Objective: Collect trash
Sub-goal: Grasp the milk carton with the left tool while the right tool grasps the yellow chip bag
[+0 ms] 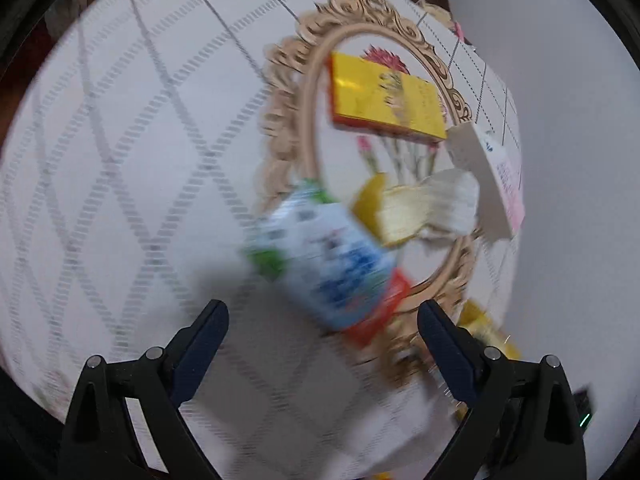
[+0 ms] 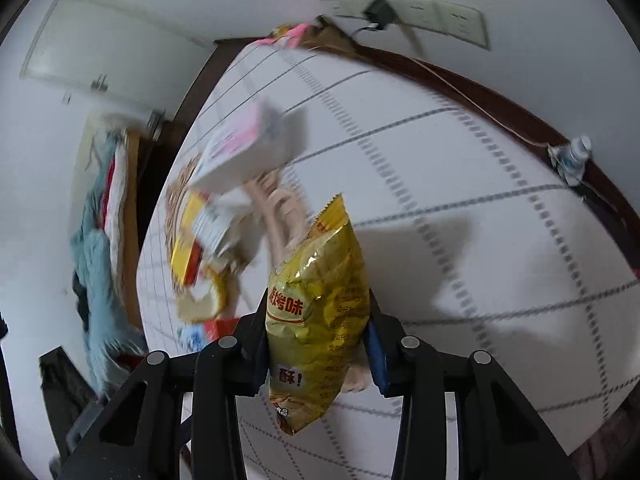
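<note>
The left gripper (image 1: 322, 322) hung open over a blurred blue-white packet (image 1: 324, 264) at the ornate tray's (image 1: 288, 80) near rim.

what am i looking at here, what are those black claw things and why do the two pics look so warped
Each picture comes from a fisheye camera on a hand-held two-finger gripper, one per hand, looking along its fingers; that lens bends everything. In the left wrist view, the left gripper is open above a checked tablecloth, near an ornate tray piled with trash: a yellow box, a blue-and-white packet and a white box. In the right wrist view, the right gripper is shut on a gold snack bag.
</note>
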